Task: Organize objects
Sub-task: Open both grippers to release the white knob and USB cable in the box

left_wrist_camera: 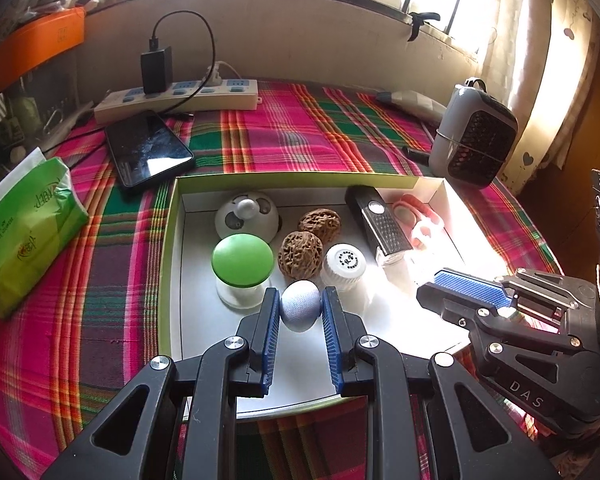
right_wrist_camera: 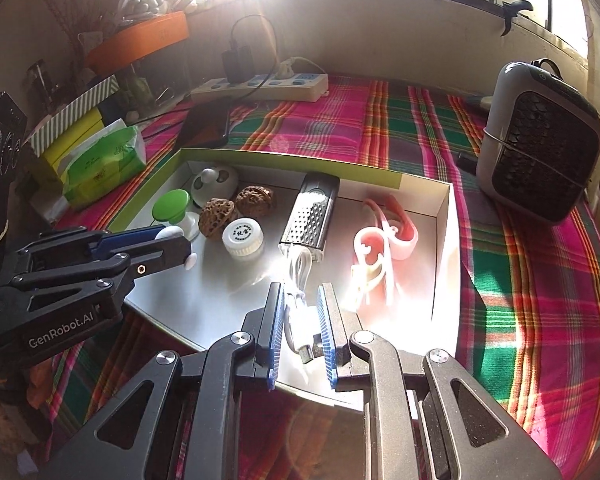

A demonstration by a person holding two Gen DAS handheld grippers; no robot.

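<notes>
On the plaid-covered bench (left_wrist_camera: 300, 128), the white box (left_wrist_camera: 172, 248) holds everything; at its 6 o'clock edge the left claw (left_wrist_camera: 300, 308) pinches a pale fabric-covered ball (left_wrist_camera: 300, 306), and toward 4 o'clock the right claw (right_wrist_camera: 302, 312) grips a white USB cable (right_wrist_camera: 298, 280).

Box (left_wrist_camera: 172, 240) front floor free; jar (left_wrist_camera: 241, 270), walnuts (left_wrist_camera: 300, 254) crowd back.
</notes>
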